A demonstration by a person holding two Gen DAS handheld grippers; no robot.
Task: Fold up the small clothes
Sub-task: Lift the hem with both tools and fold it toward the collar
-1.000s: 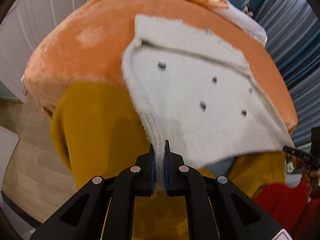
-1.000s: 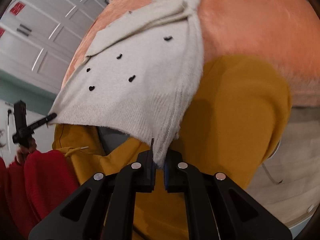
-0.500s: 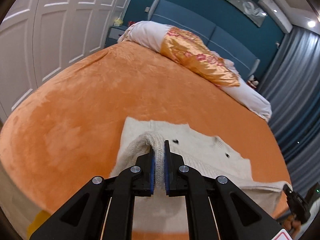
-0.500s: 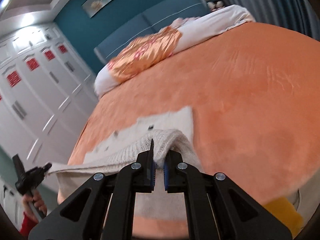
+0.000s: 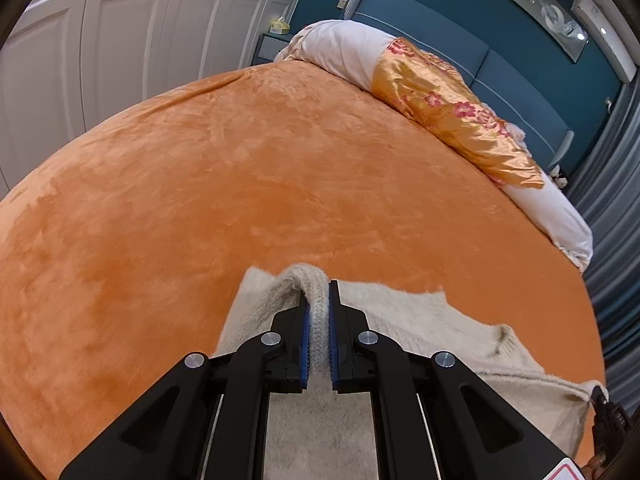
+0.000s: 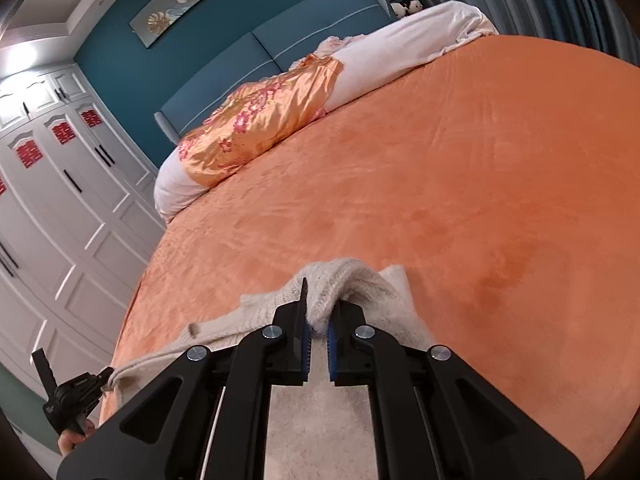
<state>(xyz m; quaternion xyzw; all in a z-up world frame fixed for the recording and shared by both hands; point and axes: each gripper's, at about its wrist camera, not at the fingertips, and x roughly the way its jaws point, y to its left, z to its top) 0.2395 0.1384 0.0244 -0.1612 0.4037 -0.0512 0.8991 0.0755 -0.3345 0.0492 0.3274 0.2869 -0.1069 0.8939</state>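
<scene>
A cream knitted sweater (image 5: 400, 320) lies on the orange bedspread (image 5: 240, 184), with its ribbed hem carried over the rest of the garment. My left gripper (image 5: 318, 292) is shut on one corner of that hem. In the right wrist view the same sweater (image 6: 360, 284) bunches over my right gripper (image 6: 320, 300), which is shut on the other hem corner. The left gripper's tip also shows at the lower left of the right wrist view, with a sweater corner in it. Most of the sweater is hidden under the gripper bodies.
A rolled white and gold floral quilt (image 5: 460, 112) lies along the blue headboard (image 5: 440, 20) at the far end of the bed. White wardrobe doors (image 6: 60, 208) stand at the left side. Grey curtains (image 5: 612, 216) hang at the right.
Both grippers have carried the hem from the near edge, where it hung over yellow and red clothes, forward and down over the sweater. The views now look across the bed toward the headboard.
</scene>
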